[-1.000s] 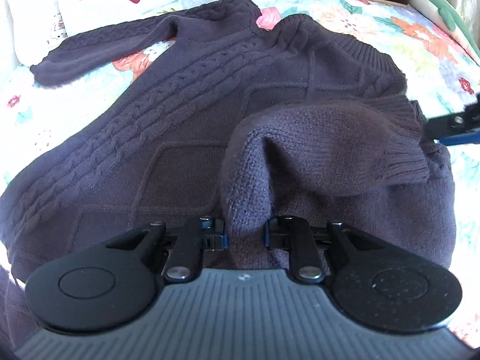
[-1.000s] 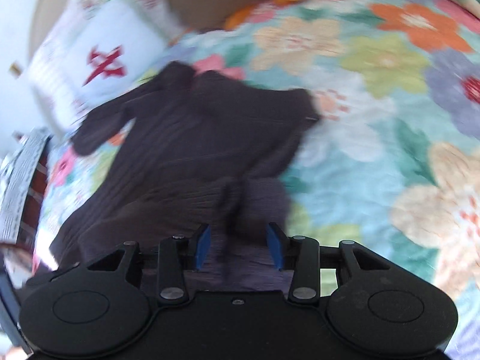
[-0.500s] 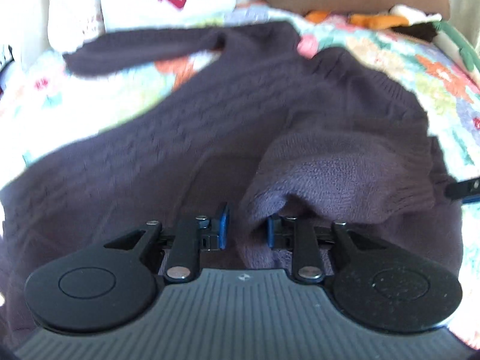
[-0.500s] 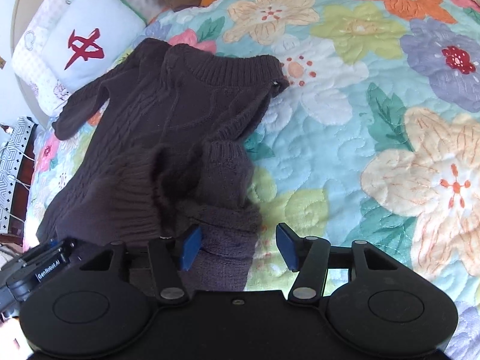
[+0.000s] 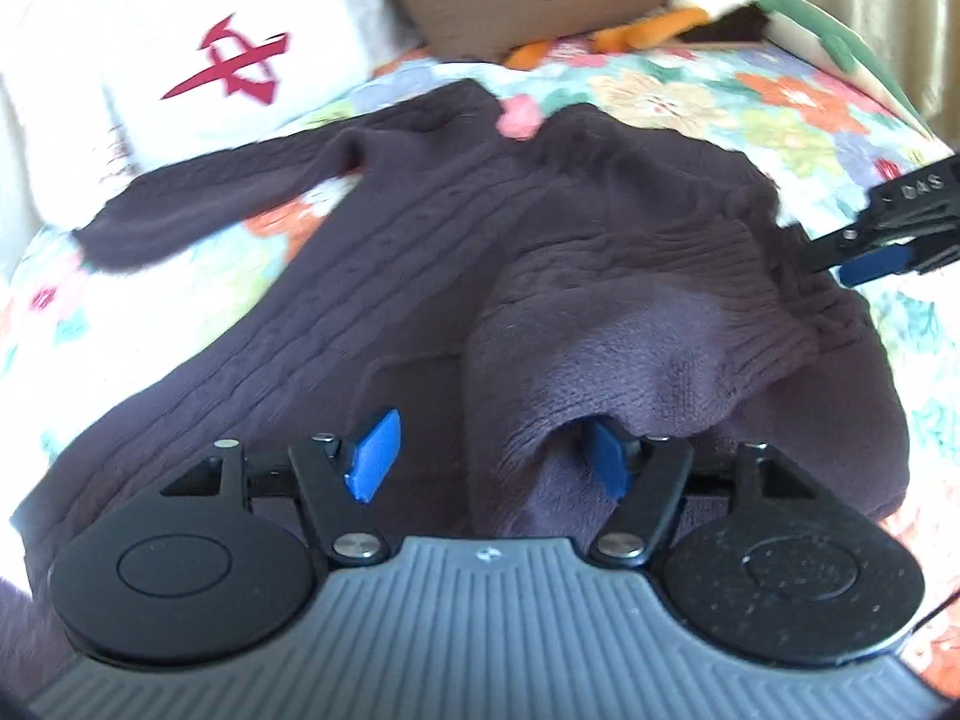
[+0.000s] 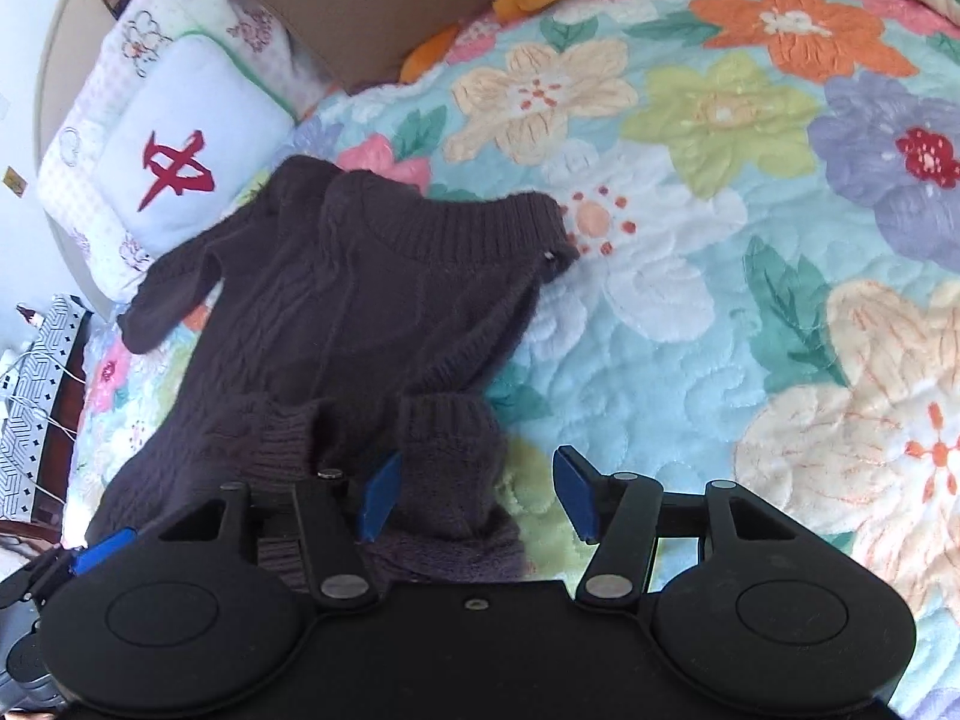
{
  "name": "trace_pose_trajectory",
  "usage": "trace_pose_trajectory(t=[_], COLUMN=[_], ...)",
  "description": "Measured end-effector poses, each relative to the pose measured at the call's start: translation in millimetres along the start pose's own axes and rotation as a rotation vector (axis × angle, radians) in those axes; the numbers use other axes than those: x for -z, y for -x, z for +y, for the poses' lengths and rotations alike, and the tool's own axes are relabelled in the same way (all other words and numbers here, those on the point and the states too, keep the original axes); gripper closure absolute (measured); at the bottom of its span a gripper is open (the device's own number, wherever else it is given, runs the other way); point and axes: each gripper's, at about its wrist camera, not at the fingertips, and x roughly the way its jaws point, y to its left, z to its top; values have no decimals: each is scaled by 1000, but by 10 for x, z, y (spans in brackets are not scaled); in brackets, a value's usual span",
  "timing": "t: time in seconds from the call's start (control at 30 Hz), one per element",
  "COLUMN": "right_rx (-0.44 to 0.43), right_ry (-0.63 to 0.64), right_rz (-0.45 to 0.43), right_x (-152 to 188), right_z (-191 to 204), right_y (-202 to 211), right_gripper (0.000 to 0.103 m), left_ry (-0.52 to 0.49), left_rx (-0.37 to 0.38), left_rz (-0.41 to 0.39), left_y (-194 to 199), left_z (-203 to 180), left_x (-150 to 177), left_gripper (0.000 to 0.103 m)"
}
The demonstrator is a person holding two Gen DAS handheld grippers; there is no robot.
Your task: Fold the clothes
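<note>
We are working on a dark purple sweater (image 5: 420, 276) that is lying spread on the quilt (image 6: 720, 312), its collar toward the pillow (image 6: 174, 162) with the red mark. One sleeve (image 6: 447, 462) (the one farther from the pillow) is already lying folded in over the body, its ribbed cuff (image 5: 708, 276) resting on the chest side; we judge that first fold to be laid down. The other sleeve (image 5: 198, 210) is lying stretched out toward the pillow, not yet folded.

Our left gripper (image 5: 489, 459) is opening its jaws; a bulge of the folded sleeve is sitting between them, with the pad on the pillow side clear of the cloth and the other tucked under the knit, so we are letting go. Our right gripper (image 6: 474, 495) is standing with jaws apart, the sleeve's end lying between them against one pad only, nothing clamped.

What is left, as we judge it: bringing in the pillow-side sleeve, then folding the body up
</note>
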Motion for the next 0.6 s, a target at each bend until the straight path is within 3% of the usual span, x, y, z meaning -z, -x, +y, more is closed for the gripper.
trace_pose_trajectory(t=[0.13, 0.2, 0.3, 0.33, 0.37, 0.43, 0.6], right_rx=[-53, -42, -5, 11, 27, 52, 110], right_ry=[-61, -23, 108, 144, 167, 181, 151], right_rz=[-10, -39, -81, -96, -105, -103, -85], right_x=[7, 12, 36, 52, 64, 74, 25], right_z=[-53, 33, 277, 332, 363, 362, 217], right_y=[-162, -162, -40, 4, 37, 72, 92], right_gripper=[42, 76, 78, 79, 79, 80, 86], left_ry=[-124, -153, -113, -94, -75, -38, 80], left_rx=[16, 76, 79, 72, 57, 20, -33], left_rz=[5, 16, 23, 17, 10, -5, -120], left_y=[-165, -257, -311, -318, -312, -287, 3], left_z=[-164, -198, -218, -218, -199, -141, 124], left_x=[-31, -43, -61, -67, -75, -94, -176], left_gripper=[31, 22, 23, 37, 62, 90, 91])
